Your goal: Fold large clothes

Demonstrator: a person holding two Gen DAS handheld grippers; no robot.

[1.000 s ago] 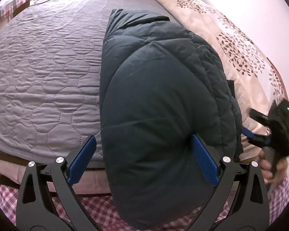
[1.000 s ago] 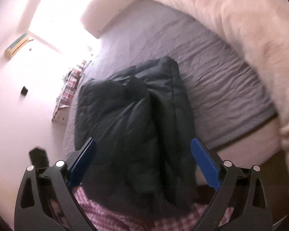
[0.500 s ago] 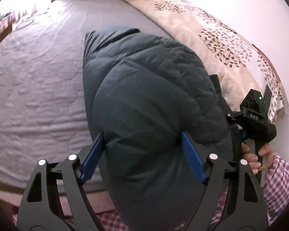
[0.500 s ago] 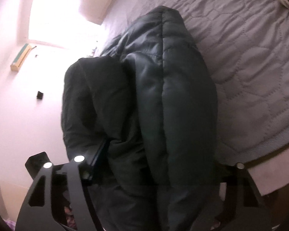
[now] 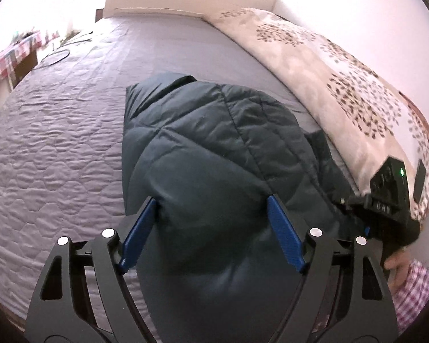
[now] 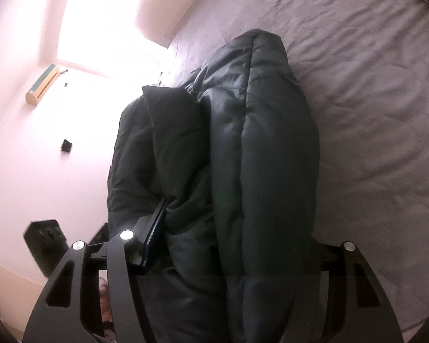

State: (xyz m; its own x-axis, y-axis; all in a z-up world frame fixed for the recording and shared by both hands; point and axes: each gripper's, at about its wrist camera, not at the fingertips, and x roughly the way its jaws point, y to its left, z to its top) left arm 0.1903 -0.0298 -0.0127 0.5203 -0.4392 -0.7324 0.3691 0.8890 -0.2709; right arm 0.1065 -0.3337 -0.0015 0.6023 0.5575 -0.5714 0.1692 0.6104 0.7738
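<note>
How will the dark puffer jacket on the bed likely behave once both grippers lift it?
The puffer jacket probably compresses rather than resists: its padding bulges around the left gripper. It looks light for its bulk. The smooth, slightly shiny shell may slip, and the bundle in the right gripper likely sags or unfolds.

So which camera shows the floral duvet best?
The left wrist view: the floral duvet runs along the bed's far side beside the dark puffer jacket. The right wrist view shows none of it, only jacket and grey bedspread.
</note>
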